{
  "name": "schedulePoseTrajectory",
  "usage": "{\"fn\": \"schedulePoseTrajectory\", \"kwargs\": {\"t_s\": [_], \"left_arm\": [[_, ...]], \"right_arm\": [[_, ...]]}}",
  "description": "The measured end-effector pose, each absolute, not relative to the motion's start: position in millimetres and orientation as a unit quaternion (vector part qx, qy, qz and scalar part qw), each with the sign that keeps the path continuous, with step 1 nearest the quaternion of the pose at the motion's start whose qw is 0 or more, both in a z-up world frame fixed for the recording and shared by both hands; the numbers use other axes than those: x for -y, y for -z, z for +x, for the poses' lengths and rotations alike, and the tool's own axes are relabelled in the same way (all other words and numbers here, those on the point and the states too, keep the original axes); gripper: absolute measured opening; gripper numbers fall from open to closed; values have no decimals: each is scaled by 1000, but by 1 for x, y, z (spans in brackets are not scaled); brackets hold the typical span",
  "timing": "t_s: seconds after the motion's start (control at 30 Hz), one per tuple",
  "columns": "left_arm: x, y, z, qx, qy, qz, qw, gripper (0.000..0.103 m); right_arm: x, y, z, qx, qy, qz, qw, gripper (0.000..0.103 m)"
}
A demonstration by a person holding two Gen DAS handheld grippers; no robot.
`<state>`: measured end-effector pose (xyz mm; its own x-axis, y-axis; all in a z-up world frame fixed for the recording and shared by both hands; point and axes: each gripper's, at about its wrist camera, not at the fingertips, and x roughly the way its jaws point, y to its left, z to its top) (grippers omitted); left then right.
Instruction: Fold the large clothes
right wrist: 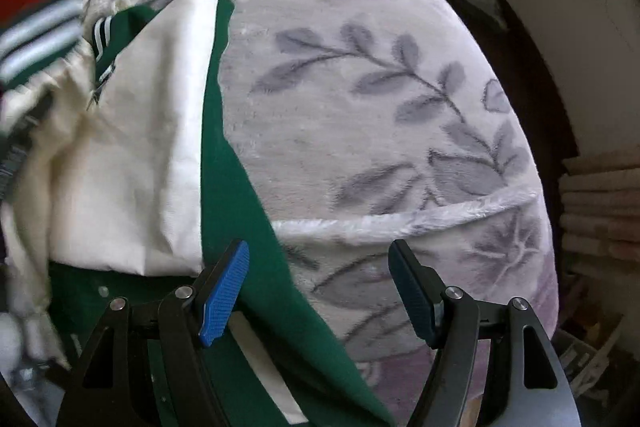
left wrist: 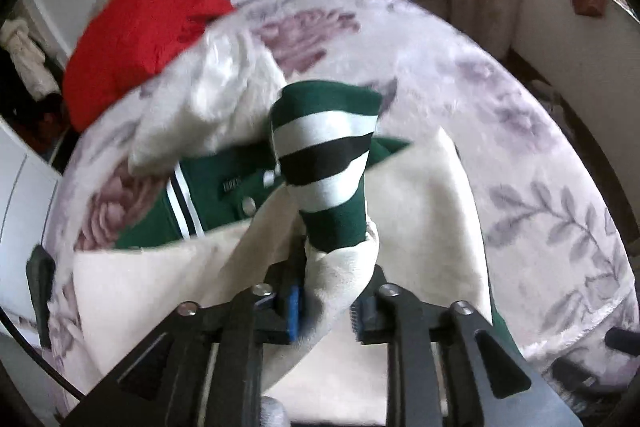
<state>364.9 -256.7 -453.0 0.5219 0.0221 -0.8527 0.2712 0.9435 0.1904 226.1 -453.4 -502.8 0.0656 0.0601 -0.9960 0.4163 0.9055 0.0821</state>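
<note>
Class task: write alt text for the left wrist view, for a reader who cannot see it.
The left claw has a cream sleeve with a green, white and black striped cuff between its fingers, above a green varsity jacket on a floral blanket.

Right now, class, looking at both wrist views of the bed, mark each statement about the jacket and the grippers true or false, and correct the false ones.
1. A cream sleeve with a striped cuff lies between the left gripper's pads. True.
2. The right gripper clamps the jacket. False: its jaws stand open, holding nothing.
3. The jacket is blue. False: green with cream sleeves.
4. A red garment lies further up the bed. True.
5. The blanket is floral. True.
</note>
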Motion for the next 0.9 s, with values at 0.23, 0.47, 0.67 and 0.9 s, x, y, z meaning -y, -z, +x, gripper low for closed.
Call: {"fn": "schedulePoseTrajectory", "kwargs": {"t_s": [0.23,0.47,0.67,0.9], "left_arm": [[188,442,347,-533,-1,37,845,80],[83,451,320,-556,-170,-10,814,80],[37,483,321,-582,-244,-21,775,80],[19,486,329,-585,-251,-33,770,80]], "right_arm": [[461,470,258,-641,51,270,717,74],[416,487,354,-632,-3,271,726,74],[346,545,422,-696,-19,176,696,48],[356,476,381,-629,36,179,756,7]]}}
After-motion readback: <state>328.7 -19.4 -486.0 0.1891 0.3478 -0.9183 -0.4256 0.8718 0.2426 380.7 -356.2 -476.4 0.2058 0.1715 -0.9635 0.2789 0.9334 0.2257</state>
